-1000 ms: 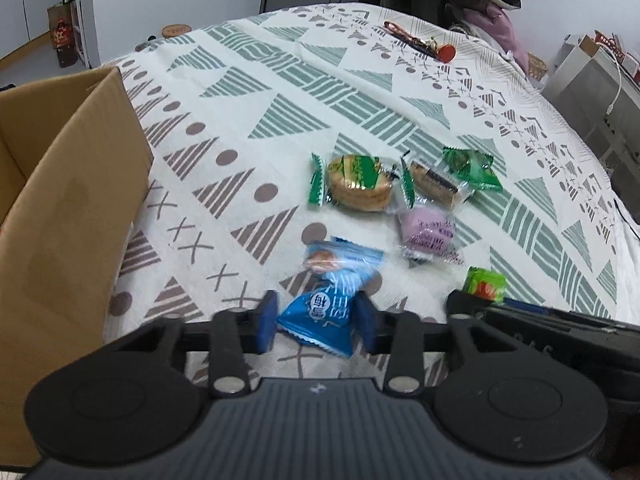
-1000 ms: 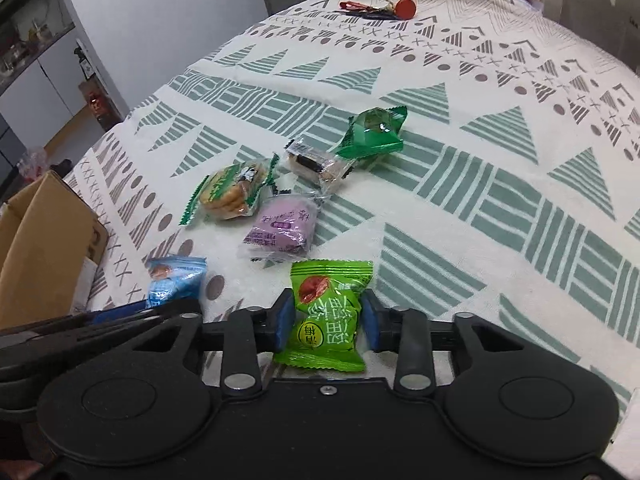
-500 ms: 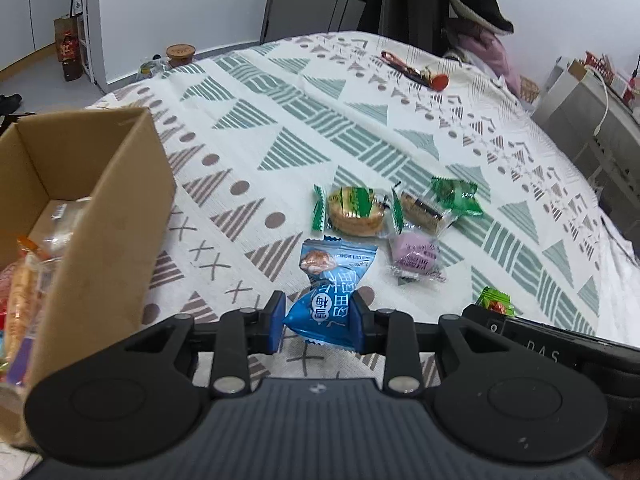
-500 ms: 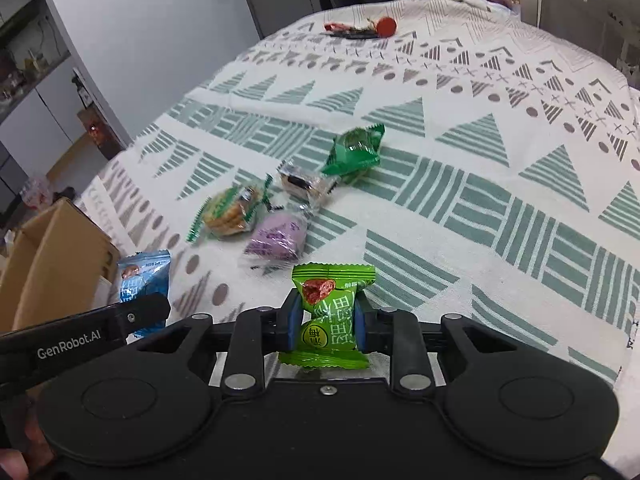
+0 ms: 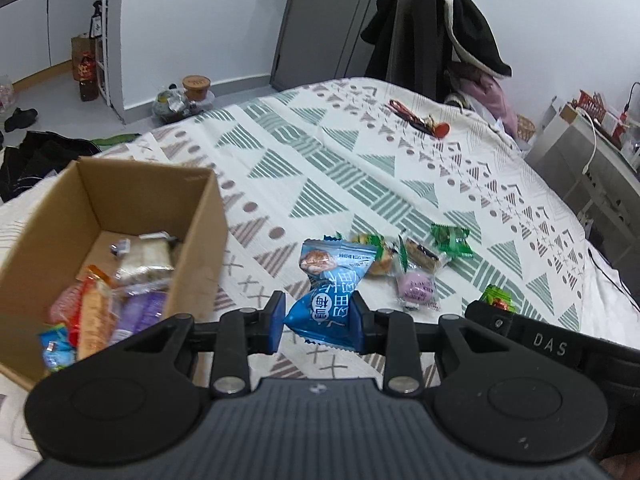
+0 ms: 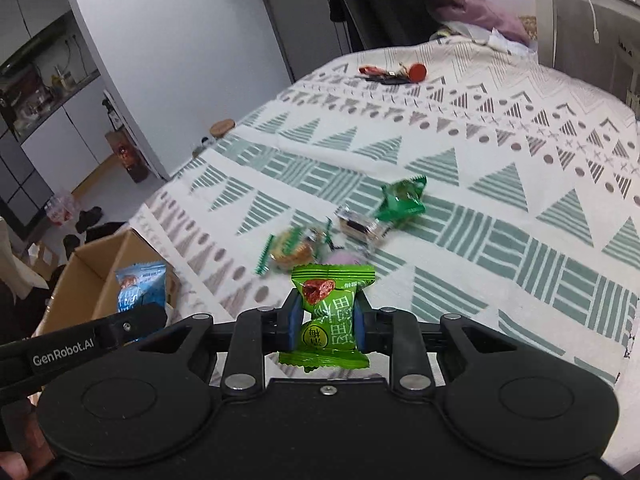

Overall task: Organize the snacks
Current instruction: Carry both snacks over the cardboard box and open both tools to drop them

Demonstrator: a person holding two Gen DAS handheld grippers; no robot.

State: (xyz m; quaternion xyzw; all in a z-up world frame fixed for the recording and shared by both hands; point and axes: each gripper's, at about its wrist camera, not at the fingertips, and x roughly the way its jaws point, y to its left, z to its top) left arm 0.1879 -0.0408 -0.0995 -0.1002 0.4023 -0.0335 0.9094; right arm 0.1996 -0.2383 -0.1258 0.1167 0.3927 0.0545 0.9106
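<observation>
The bed [image 5: 360, 184], under its patterned cover, carries everything; it is broad and bare toward 12 and 1 o'clock, so I have open room there, while its near-left edge drops to the floor just behind the cardboard box [image 5: 200, 240] at 9 o'clock in my left view. The box is open-topped and already part full of wrapped snacks, with bare floor in its far corner. Four loose snacks lie clustered at 1 o'clock on the cover: a round biscuit pack [image 6: 290, 250], a clear-wrapped dark bar [image 6: 356, 228], a purple pack [image 5: 416, 286] and a green candy [image 6: 402, 198].

My left claw [image 5: 318, 320] is closed about halfway onto the blue packet [image 5: 328, 292], pinching its waist, lifted clear of the cover just right of the box wall. My right claw [image 6: 326, 326] grips the green packet [image 6: 330, 312] the same way, up off the bed, with the box at its 10 o'clock.

Risks, as I judge them: the wrappers are slick and puffy and each is held only at a narrow waist, so a quick swing could let one slip. Both claws head for one small opening, so they could knock together, or the left could clip the near wall and shove the light box toward the bed's edge. I'd go one at a time, high over the rim
</observation>
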